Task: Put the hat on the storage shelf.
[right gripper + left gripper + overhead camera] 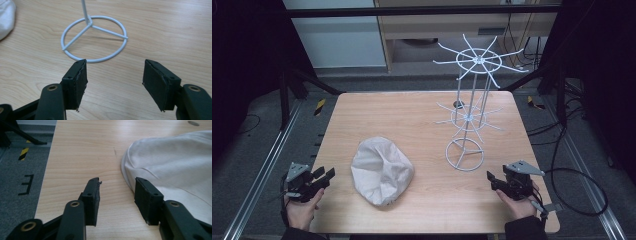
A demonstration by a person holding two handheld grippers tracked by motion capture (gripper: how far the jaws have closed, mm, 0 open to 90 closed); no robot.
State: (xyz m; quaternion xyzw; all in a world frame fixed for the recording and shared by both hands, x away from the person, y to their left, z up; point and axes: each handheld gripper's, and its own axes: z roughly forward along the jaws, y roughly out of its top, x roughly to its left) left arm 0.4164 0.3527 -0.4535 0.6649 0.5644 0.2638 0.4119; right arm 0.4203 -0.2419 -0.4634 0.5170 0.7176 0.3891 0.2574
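Fingers (93, 195) of both grippers gape, empty; white cap (382, 171) just beside left gripper (323, 176).

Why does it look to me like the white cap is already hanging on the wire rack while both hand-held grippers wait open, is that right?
Not quite. The white cap lies flat on the table, left of the wire rack, as the high view shows. Both the left hand-held gripper and the right hand-held gripper do wait open.

You see a light wooden table (422, 107) with a small dark hole (458, 104) near its far edge. Grey floor (257, 130) surrounds it, marked with yellow-and-black striped tape (319, 106), and black cables (579, 187) loop at the right.
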